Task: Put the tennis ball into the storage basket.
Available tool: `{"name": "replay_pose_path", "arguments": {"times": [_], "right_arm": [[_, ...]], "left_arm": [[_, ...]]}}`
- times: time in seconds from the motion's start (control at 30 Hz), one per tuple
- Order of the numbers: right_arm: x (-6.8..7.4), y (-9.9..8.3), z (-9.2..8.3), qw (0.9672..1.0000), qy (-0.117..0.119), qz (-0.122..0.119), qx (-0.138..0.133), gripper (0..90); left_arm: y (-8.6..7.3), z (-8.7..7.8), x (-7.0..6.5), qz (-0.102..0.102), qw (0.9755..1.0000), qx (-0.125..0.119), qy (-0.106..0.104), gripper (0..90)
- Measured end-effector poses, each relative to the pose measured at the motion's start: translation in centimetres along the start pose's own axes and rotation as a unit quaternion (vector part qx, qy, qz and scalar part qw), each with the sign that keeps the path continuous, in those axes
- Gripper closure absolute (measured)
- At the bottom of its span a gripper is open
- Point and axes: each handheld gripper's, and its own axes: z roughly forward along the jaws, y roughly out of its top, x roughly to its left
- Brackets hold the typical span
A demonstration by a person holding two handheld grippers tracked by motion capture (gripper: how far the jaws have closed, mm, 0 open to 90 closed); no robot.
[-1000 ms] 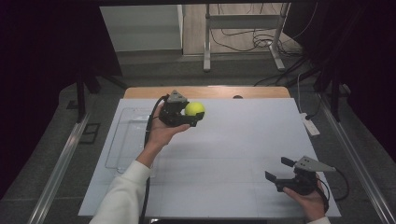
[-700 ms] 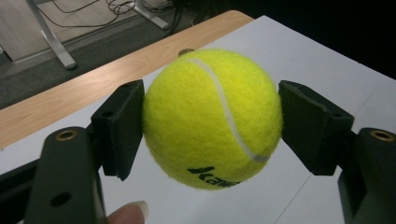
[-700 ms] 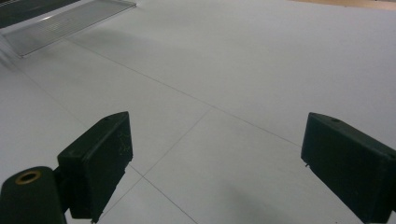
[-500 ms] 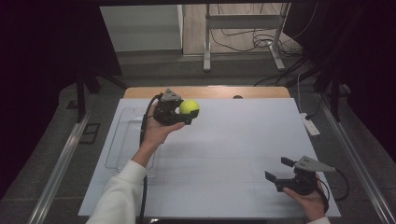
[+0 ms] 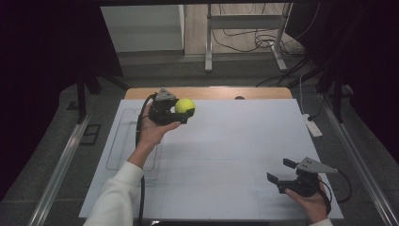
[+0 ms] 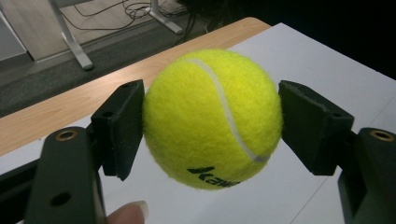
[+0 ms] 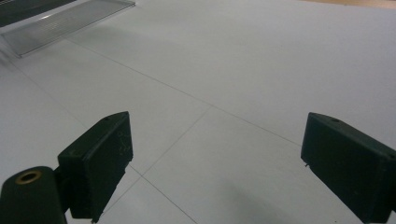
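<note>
A yellow tennis ball [image 5: 185, 106] is held above the far left part of the white table sheet [image 5: 235, 141]. My left gripper [image 5: 184, 111] is shut on it, pointing right, with a hand under the body. In the left gripper view the ball [image 6: 212, 116] sits between the two black pads [image 6: 122, 126], which press on its sides, and black lettering shows on its lower part. My right gripper [image 5: 281, 172] rests near the front right corner of the sheet, open. In the right gripper view its jaws stand wide apart, with only bare sheet between them [image 7: 217, 163].
A clear shallow tray [image 5: 123, 141] lies along the sheet's left edge and also shows as a tray [image 7: 65, 21] in the right gripper view. The wooden table edge [image 5: 211, 92] runs along the far side. A white power strip [image 5: 313, 126] lies off the right edge.
The left gripper has drifted slightly left with the ball in its jaws. The right gripper has stayed where it was.
</note>
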Motion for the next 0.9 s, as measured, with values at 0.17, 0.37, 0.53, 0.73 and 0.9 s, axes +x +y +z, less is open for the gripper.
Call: {"name": "replay_pose_path", "arguments": {"times": [0.17, 0.37, 0.53, 0.73, 0.9], "right_arm": [[0.0, 0.0, 0.0, 1.0000, 0.000, 0.000, 0.000, 9.2], [0.0, 0.0, 0.0, 1.0000, 0.001, -0.001, 0.000, 9.2], [0.0, 0.0, 0.0, 1.0000, 0.001, -0.001, 0.000, 9.2], [0.0, 0.0, 0.0, 1.0000, 0.001, -0.001, 0.000, 9.2], [0.0, 0.0, 0.0, 1.0000, 0.001, -0.001, 0.000, 9.2]], "left_arm": [[-0.1, -0.2, 0.4, -0.004, 1.0000, -0.001, 0.006, 27.6], [-0.2, -0.6, 0.8, -0.006, 0.9999, -0.003, 0.013, 27.6], [-0.4, -0.8, 1.2, -0.008, 0.9998, -0.002, 0.019, 27.5], [-0.5, -1.1, 1.6, -0.013, 0.9996, -0.005, 0.026, 27.6], [-0.7, -1.4, 2.1, -0.016, 0.9993, -0.005, 0.034, 27.5]]}}
